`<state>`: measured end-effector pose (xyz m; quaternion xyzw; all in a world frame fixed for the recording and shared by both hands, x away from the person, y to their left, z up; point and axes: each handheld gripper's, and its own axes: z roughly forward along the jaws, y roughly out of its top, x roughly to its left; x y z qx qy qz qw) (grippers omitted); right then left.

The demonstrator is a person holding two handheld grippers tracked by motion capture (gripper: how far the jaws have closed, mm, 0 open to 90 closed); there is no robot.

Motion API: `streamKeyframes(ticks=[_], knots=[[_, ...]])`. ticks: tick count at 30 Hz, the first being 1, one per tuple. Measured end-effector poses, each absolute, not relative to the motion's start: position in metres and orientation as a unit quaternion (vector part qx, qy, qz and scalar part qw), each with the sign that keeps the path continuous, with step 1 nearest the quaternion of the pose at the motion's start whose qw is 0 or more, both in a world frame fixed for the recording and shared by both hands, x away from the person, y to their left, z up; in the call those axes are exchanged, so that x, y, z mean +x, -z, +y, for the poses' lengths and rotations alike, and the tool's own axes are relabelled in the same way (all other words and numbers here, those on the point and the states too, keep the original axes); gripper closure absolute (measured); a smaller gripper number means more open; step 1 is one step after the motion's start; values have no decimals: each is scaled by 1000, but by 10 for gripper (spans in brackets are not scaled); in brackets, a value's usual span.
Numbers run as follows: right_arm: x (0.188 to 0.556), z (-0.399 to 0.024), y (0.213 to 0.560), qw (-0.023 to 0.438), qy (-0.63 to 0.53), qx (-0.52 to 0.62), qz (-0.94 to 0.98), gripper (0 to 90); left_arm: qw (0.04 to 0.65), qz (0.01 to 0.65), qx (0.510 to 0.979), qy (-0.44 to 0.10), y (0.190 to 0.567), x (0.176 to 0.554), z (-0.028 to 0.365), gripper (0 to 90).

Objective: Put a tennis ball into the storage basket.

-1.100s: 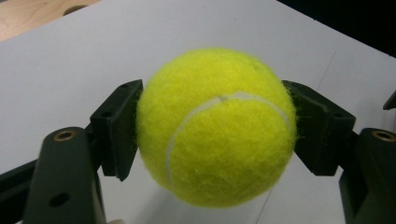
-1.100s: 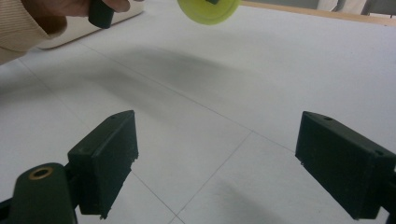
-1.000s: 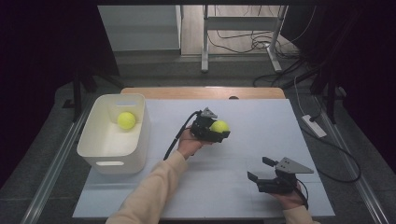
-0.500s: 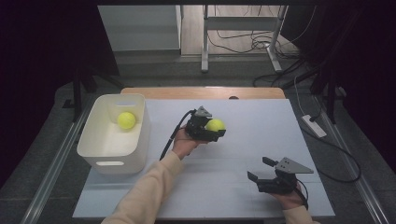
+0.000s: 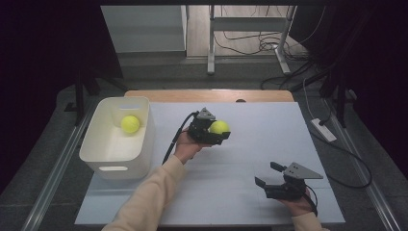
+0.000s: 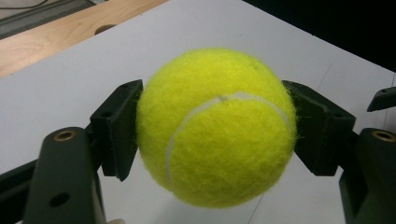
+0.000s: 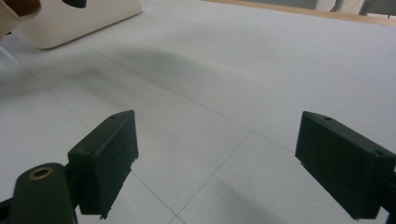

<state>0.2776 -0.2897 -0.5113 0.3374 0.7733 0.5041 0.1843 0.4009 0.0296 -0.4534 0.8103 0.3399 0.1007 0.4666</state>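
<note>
- White bin point(image 5: 115, 156), left edge of the table point(image 5: 269, 125): one tennis ball point(image 5: 130, 124) lies inside.
- Your left tongs point(image 5: 222, 135), table centre: clamped on a second ball point(image 6: 217, 126) across its widest part, apparently clear of the surface. Expect it light, springy and fuzzy; grip the middle, or it may squirt out.
- Your right tongs point(image 7: 224, 163), near right: spread wide, empty.
- Surface: smooth white sheet, wooden strip point(image 5: 207, 95) behind; the room beyond is dark, with cables on the floor.

We see a fuzzy yellow-green tennis ball point(image 6: 217, 126) with a pale curved seam, between black claw pads. A second yellow-green ball point(image 5: 130, 124) lies in our cream plastic bin point(image 5: 110, 161); the surface point(image 5: 269, 125) is pale grey-white, thinly lined.
</note>
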Motion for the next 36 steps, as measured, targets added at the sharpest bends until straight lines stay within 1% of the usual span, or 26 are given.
streamKeyframes(ticks=[18,36], knots=[[278,-290,512,185,-503,336,775,130,481,346,796,-127,442,397,42,270],[278,-290,512,186,-501,336,775,131,494,353,782,-138,428,395,57,270]])
